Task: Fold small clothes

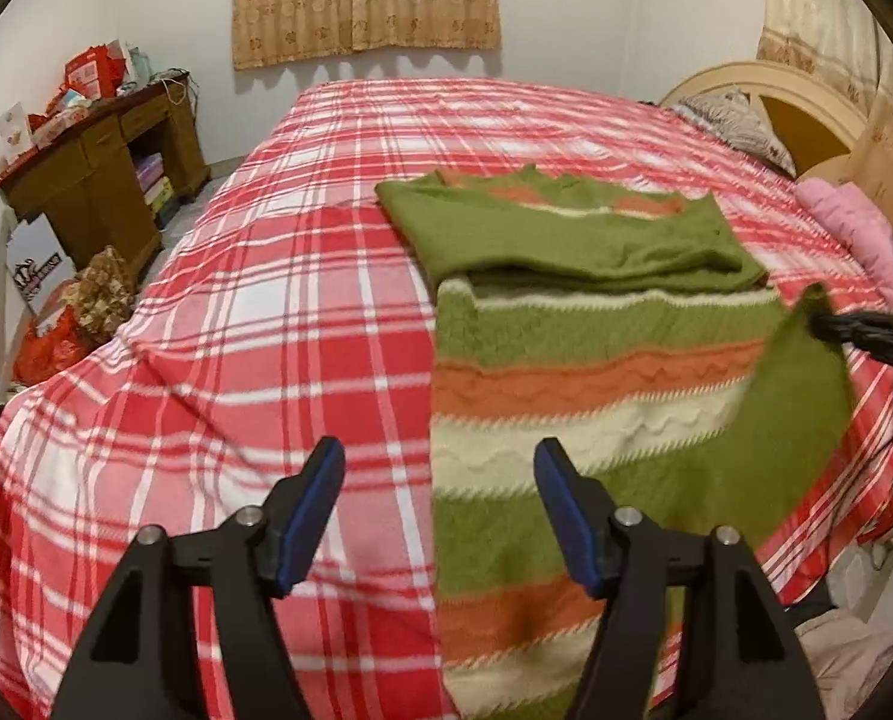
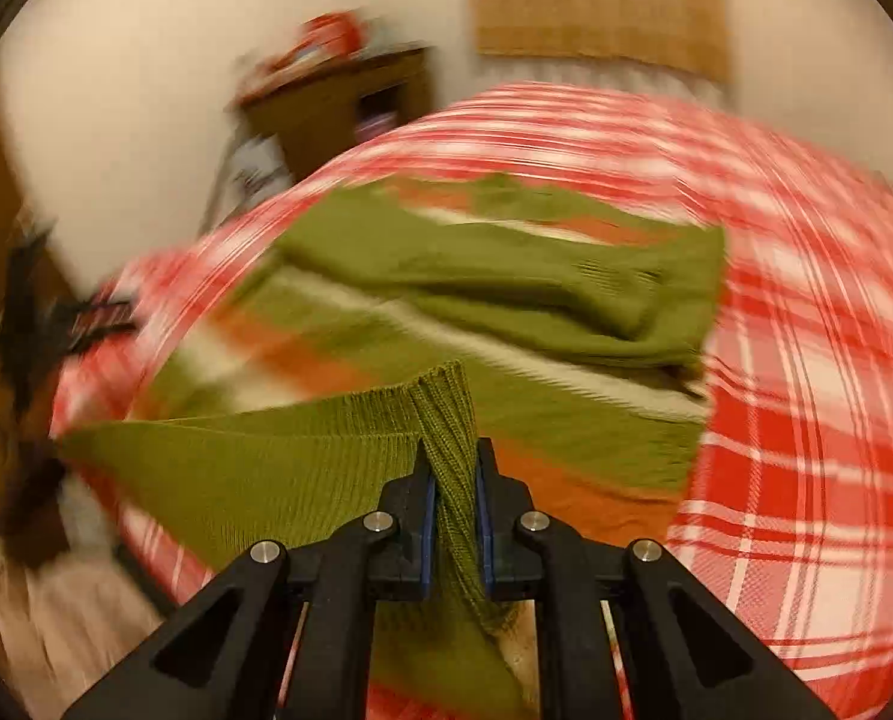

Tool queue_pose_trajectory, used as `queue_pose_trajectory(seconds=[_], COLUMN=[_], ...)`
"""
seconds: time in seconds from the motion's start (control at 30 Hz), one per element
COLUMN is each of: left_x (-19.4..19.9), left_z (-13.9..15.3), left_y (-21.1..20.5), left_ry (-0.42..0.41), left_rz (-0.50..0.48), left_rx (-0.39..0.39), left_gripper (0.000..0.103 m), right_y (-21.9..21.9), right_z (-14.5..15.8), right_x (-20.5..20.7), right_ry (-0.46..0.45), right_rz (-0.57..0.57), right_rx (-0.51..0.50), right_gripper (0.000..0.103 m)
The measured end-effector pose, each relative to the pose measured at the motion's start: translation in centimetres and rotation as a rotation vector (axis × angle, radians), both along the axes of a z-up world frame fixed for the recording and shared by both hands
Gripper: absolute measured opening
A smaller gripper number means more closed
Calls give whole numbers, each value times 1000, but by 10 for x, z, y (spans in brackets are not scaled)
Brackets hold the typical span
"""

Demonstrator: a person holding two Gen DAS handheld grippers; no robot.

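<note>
Where the left wrist camera looks down along its fingers, the left gripper (image 1: 440, 516) hangs with its blue-padded jaws spread wide and nothing between them, above the near left edge of the green, orange and cream striped knitted sweater (image 1: 596, 396). The sweater lies flat on the red and white plaid bedspread (image 1: 236, 330), one green sleeve folded across its upper part. At the right edge the right gripper (image 1: 830, 324) lifts the other green sleeve off the bed. A brown wooden desk (image 1: 98, 174) piled with red boxes stands by the far wall, and a pink quilted garment (image 1: 854, 234) lies near the headboard.

In the right wrist view, much blurred, the right gripper (image 2: 454, 468) has its jaws closed on the sleeve's ribbed cuff, which stands bunched between the pads, with the sweater (image 2: 506, 276) spread beyond it on the bedspread (image 2: 806, 360).
</note>
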State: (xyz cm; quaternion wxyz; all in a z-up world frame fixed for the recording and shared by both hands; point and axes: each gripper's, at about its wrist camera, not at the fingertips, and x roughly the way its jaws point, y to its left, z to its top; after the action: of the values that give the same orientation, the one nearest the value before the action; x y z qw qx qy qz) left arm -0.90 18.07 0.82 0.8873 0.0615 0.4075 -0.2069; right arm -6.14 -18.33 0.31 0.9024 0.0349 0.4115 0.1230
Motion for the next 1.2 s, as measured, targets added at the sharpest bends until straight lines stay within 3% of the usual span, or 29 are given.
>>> queue_pose_trajectory(seconds=[0.17, 0.23, 0.33, 0.4, 0.47, 0.6, 0.7, 0.83, 1.07, 1.2], left_x=[10, 11, 9, 1, -5, -9, -14, -25, -26, -32], left_z=[-2, -8, -20, -31, -39, -56, -59, -54, -60, -54], left_y=[7, 10, 10, 5, 0, -4, -3, -6, -14, -16], left_ry=[57, 91, 110, 93, 82, 125, 114, 36, -2, -64], left_rz=[-52, -72, -67, -50, -43, -23, 0, 20, 39, 54], left_rx=[-91, -128, -128, -90, -51, -52, -80, -58, 5, 23], left_gripper=[71, 81, 82, 77, 62, 57, 43, 19, 19, 19], right_y=[-11, -10, -14, -17, -18, -20, -19, -19, -22, -22], right_z=[-43, -46, -47, -48, -50, -51, -52, -53, -55, -55], right_x=[18, 16, 15, 16, 17, 16, 18, 18, 17, 17], right_ry=[101, 86, 90, 91, 95, 100, 100, 95, 90, 89], right_rz=[-102, -108, -117, -118, -121, -121, -122, -131, -137, -137], right_rx=[23, 29, 49, 60, 71, 81, 83, 92, 112, 108], right_gripper=[10, 10, 10, 11, 11, 11, 11, 11, 11, 11])
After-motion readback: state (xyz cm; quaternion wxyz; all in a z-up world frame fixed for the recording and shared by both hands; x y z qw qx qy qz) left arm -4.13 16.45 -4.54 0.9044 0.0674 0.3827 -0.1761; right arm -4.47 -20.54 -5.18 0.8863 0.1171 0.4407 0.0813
